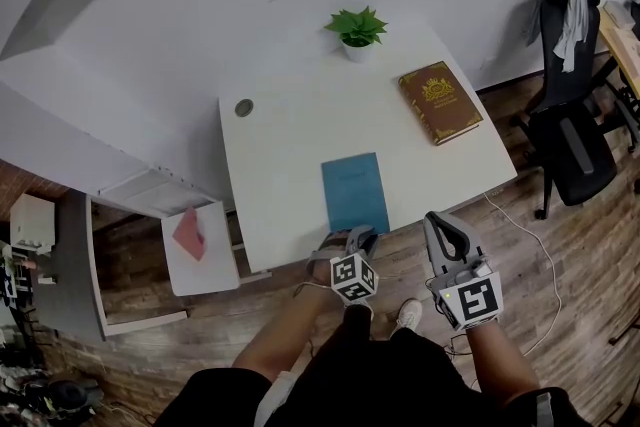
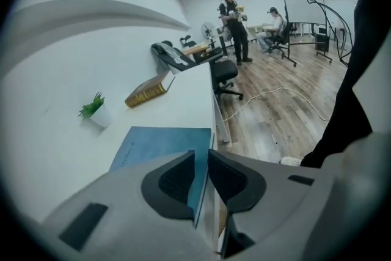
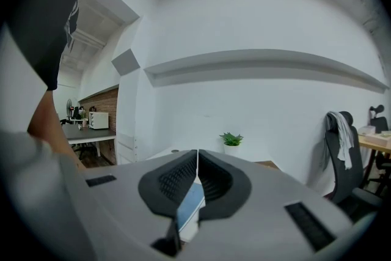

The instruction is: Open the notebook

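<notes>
The blue notebook lay shut and flat at the lower middle of the white tabletop. Its near edge sat close to the rim, which made that edge easy to reach from the front. The left tool was angled down onto that edge, its jaws a narrow gap apart with the cover's edge running into the gap. No pad visibly pinched it, so it seemed set to catch the cover alone for lifting. The right tool hung just off the rim, to the notebook's lower right, with its jaws closed together on nothing, probably held clear of the cover's swing. A brown book and a potted plant sat well apart toward the top.
</notes>
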Tool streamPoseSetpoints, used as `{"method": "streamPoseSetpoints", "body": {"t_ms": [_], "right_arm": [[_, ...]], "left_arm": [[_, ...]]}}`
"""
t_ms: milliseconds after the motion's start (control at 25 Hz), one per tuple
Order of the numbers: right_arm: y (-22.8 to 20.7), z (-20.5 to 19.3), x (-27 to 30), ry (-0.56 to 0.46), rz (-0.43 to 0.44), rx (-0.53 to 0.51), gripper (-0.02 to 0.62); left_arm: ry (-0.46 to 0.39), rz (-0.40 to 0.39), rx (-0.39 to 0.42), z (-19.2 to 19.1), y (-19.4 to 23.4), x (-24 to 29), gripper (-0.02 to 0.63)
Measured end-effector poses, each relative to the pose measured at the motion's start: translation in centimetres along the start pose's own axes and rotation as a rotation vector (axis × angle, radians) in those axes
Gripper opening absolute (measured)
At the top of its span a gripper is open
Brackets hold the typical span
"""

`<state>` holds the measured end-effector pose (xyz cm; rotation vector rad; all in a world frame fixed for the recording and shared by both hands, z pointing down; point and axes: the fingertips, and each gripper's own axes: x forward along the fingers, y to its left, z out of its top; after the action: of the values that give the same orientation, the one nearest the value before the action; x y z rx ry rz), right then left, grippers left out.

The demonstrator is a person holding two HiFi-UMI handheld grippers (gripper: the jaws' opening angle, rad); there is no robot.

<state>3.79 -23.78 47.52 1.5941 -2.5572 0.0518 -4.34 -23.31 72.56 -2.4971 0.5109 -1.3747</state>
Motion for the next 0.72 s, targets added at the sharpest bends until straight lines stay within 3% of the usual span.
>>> {"method": "streamPoseSetpoints", "body": {"t_ms": [360,560,720], "right_arm": [[0.1,0.0,-0.1,0.009,0.02,0.002,0.002],[0.3,0.2,-0.3,-0.003,0.031,0.0,0.002],[0.1,0.4,-0.8,-0.02,0.025,0.016,0.002]], "left_arm": [[0.074,-0.023,0.067,0.0,-0.1,0.3,0.063],[0.067,0.002,0.093,0.1,-0.4,0.1,0.029],[0.012,0.061,-0.019,0.7,0.1,-0.8,0.011]]}}
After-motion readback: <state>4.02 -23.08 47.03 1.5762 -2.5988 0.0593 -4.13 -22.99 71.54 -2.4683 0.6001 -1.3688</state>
